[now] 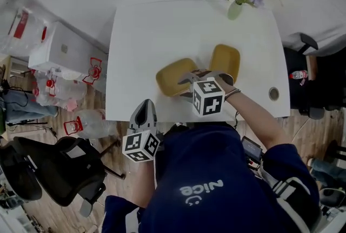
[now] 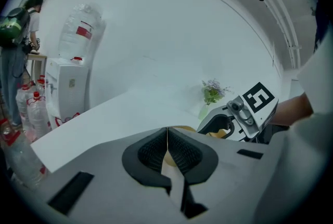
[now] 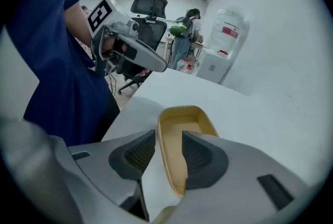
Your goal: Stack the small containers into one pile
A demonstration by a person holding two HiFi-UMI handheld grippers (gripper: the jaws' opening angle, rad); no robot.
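- Our right claw (image 3: 168,135) is released. Its jaws straddle the near wall of a yellow container (image 3: 183,119), one pad outside and one inside with a gap.
- Our left claw (image 2: 167,137) is clenched on nothing at the table (image 1: 162,26) near edge, bare top ahead.
- A second container (image 1: 225,59) sits just right of the right claw; both are bare inside.
- Only the head view shows both whole; the left gripper view shows a flower vase (image 2: 209,95) far ahead.

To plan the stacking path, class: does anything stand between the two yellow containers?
Only the right gripper itself, jaws astride the rim of one container, beside the other container. The vase stands well behind them.
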